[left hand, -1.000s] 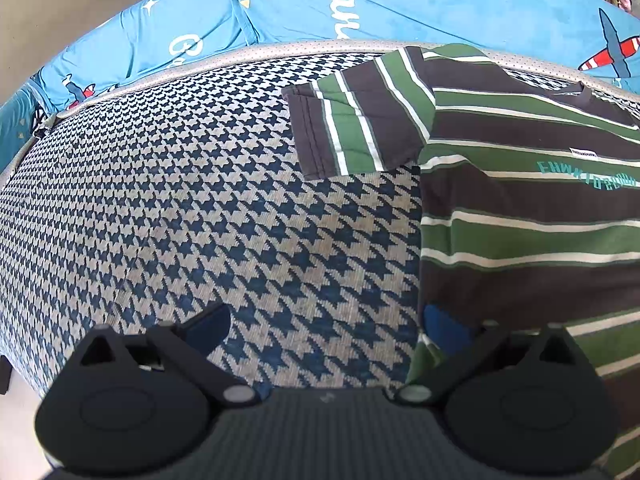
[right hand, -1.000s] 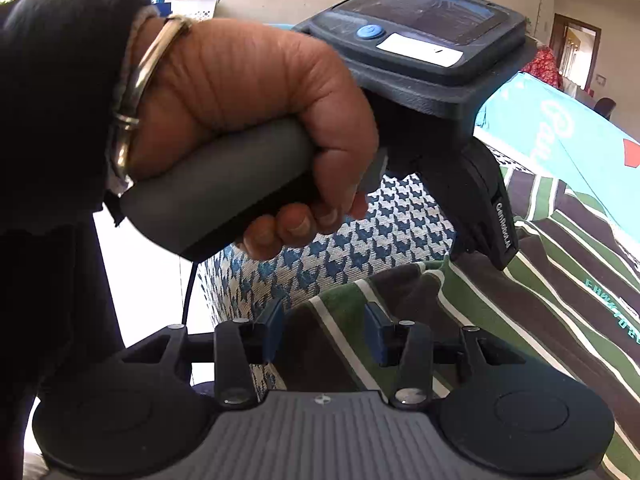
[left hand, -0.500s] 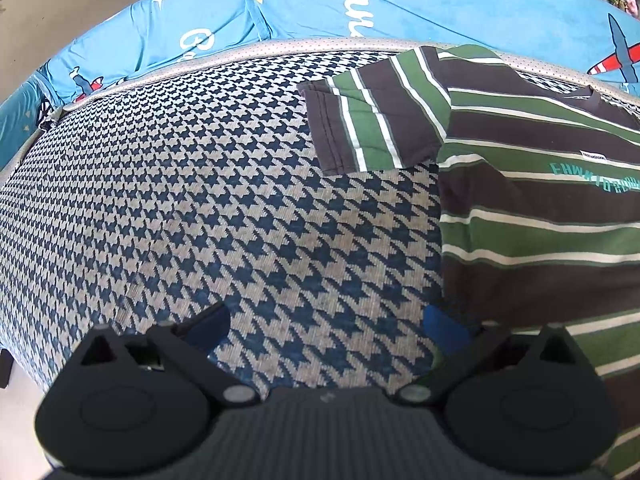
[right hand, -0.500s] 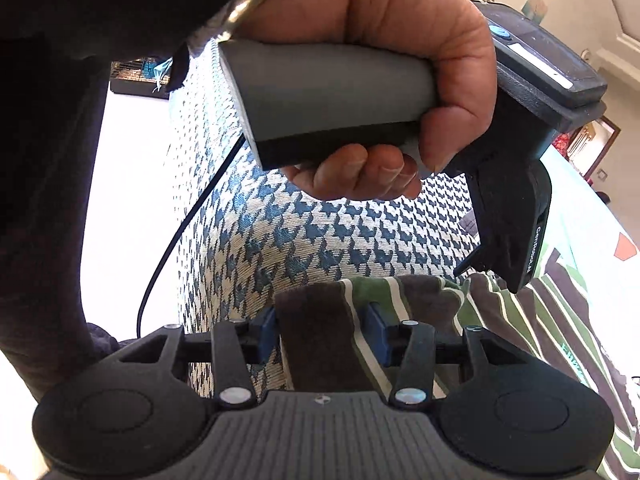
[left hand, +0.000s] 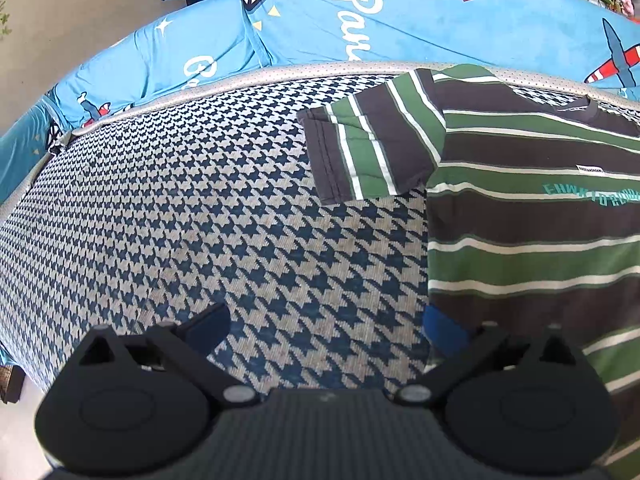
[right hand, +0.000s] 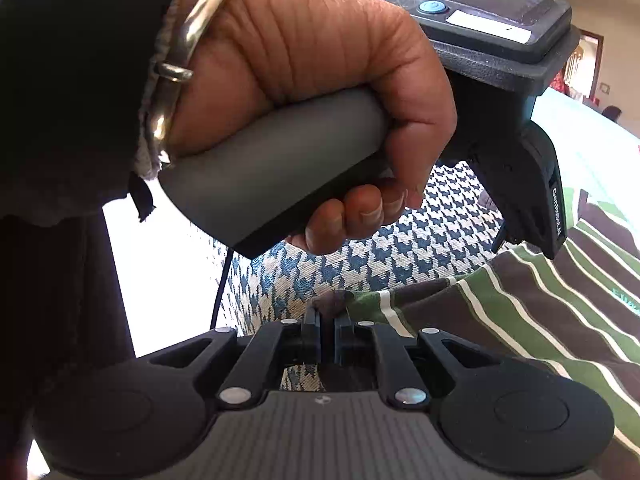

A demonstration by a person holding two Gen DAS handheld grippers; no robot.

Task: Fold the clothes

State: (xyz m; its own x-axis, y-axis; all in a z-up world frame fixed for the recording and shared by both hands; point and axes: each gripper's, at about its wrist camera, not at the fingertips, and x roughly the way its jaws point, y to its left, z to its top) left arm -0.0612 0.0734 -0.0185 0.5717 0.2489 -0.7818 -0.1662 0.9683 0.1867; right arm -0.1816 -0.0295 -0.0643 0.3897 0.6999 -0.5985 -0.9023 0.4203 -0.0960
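Shirt (left hand: 532, 216): green, brown and white stripes, lies flat on the houndstooth cover (left hand: 200, 220), occupying the right part of the left wrist view. One sleeve (left hand: 368, 152) is spread out to the left, flat on the cover. Collar toward the far edge, near the blue sheet (left hand: 400, 20) behind.

Left gripper (left hand: 326, 326): jaws wide apart, holding nothing. Its left finger is over bare cover; its right finger (left hand: 442, 328) sits at the shirt's near left edge, apparently touching the cloth, though contact is hard to confirm from this angle. In the right wrist view the left hand (right hand: 304, 92) is wrapped around the gripper's grey handle, knuckles up, a metal bangle (right hand: 180, 60) at the wrist, dark cuff behind it. The gripper body points down and away toward the shirt.

Right gripper (right hand: 327, 326): jaws closed on a bunched corner of the shirt (right hand: 520, 312), near the edge of the cover (right hand: 400, 248). A small fold of striped cloth stands up between the pads.

Change versus 0.5 s ago: the right jaws were then apart with the hem lying between them; now they are pinched together on it. Left hand has swung from a tilted, overhead pose to a more level one. Left jaws unchanged, still wide; shirt position on the cover roughly as before.
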